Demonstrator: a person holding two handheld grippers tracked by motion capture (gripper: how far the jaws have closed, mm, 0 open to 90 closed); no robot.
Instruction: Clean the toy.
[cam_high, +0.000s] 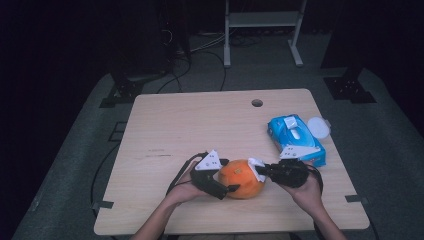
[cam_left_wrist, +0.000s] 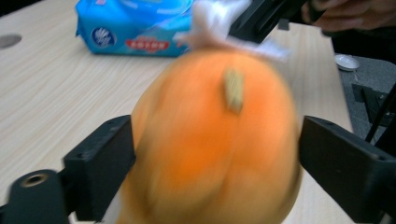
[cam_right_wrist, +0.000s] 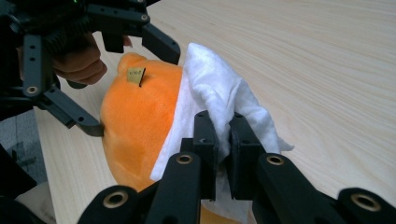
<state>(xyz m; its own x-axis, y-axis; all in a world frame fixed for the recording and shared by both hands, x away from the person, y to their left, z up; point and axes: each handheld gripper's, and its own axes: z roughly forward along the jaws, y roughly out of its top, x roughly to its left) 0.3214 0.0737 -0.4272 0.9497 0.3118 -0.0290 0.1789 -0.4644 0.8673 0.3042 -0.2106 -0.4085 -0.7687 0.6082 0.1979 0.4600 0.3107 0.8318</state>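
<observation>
Right gripper (cam_right_wrist: 223, 140) has its jaws pinched together on a white wipe (cam_right_wrist: 219, 88), and we've got that wipe pressed against the side of the orange plush pumpkin (cam_high: 241, 178) near the front middle of the table (cam_high: 200, 120). Left gripper (cam_high: 220, 181) sits on the pumpkin's other side with its jaws spread wide around the body; in the left gripper view a sliver of gap shows at each pad, so we read it as bracketing the toy rather than clamping it, though blur makes contact hard to rule out. Blue wipes pack (cam_high: 295, 139) lies well apart at the right, lid flipped up. Our read: wipe is pulled and on the surface, cleaning is underway on one flank. Left to do, we'd guess: the remaining faces, then parking the wipe.
</observation>
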